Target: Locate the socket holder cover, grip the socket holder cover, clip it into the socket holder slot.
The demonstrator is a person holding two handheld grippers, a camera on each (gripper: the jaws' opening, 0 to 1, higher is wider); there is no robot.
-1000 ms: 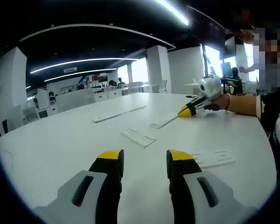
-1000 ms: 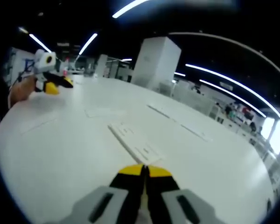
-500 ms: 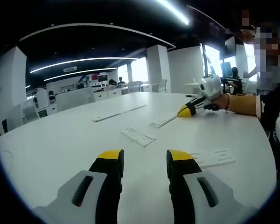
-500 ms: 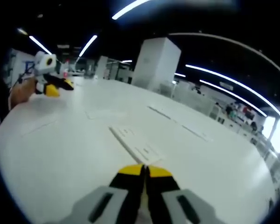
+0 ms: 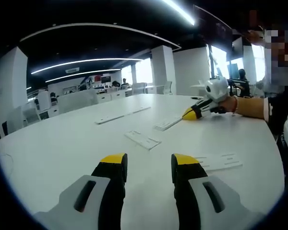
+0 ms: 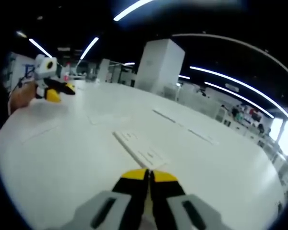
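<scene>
White plates are lying mid-frame on the table (image 5: 62, 143) while we're hovering the spread left gripper (image 5: 148, 163) and pressed-together right gripper (image 6: 148, 176), probably scouting the socket holder cover (image 6: 137, 148).

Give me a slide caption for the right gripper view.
Shut right hand-held gripper hovers over white table, pointing at a flat white strip.

right gripper view: tilted a touch; the long flat white plastic strip (image 6: 140, 149) sits slightly lower in frame.
left gripper view: barely shifted.
</scene>
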